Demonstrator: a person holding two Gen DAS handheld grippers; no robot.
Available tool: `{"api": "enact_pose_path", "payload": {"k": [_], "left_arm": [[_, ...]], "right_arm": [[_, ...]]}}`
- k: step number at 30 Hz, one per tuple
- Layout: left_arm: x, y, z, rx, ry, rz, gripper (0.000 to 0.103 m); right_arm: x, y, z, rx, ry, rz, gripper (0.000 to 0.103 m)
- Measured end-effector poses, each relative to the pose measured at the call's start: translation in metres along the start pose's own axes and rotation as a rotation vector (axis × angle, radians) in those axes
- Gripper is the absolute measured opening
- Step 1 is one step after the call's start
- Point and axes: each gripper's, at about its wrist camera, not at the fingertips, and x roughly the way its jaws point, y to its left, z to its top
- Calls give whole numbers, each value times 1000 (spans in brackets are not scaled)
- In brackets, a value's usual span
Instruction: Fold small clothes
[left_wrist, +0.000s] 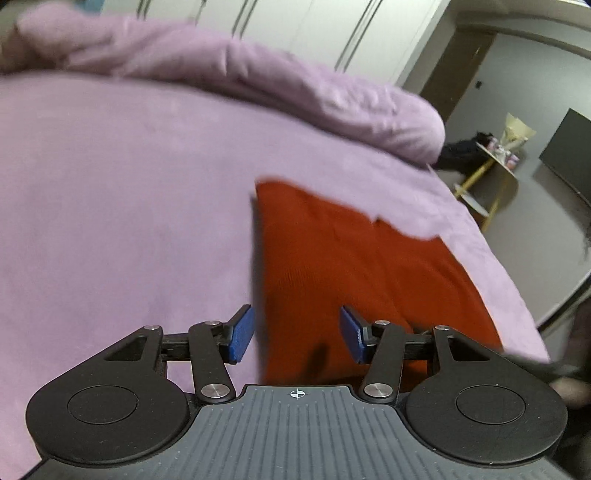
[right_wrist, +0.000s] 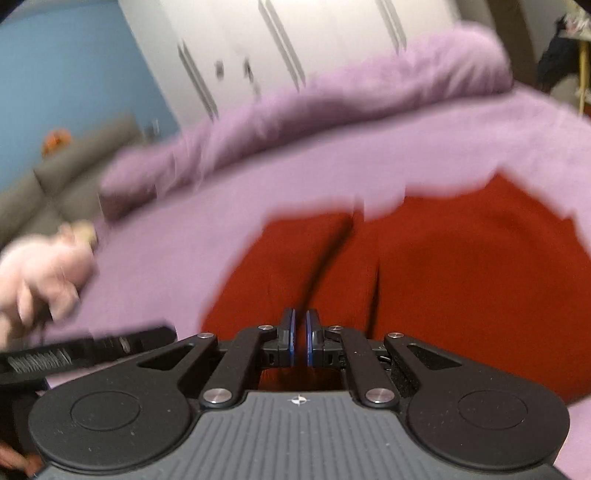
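Both tongs are seen above a red garment (left_wrist: 332, 266) that is spread flat on a bed covered with a lilac sheet (left_wrist: 129, 184). Left tongs (left_wrist: 297, 334) are held spread wide, with the blue pads (left_wrist: 242, 334) apart and nothing between them; they hover at the garment's near left edge. Right tongs (right_wrist: 300, 338) are pressed almost together, with only a thin slit left between the pads; no cloth can be made out in that slit, though motion blur makes this hard to confirm. A dark crease or seam (right_wrist: 325, 258) is seen running away from them down the garment's middle. A rolled lilac duvet (left_wrist: 258, 81) lies along the far side of the bed, well apart from the garment.

The garment is judged to be light, soft and limp, likely a knit, so it would sag and drape once lifted and would not slip much between the pads. It is best taken at corners or along an edge, one pinch per side, so that the fold line can be kept straight. A pinch in the middle would probably bunch the cloth.
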Motion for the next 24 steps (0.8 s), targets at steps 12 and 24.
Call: {"api": "enact_pose_path", "payload": {"k": [12,24], "left_arm": [[10,19,-12,-55,66,25,53],[27,28,1,-38,91,145,52]], "right_arm": [[2,-65,34,302,-18,163,56],[53,-44,52,345,24,235,58]]}}
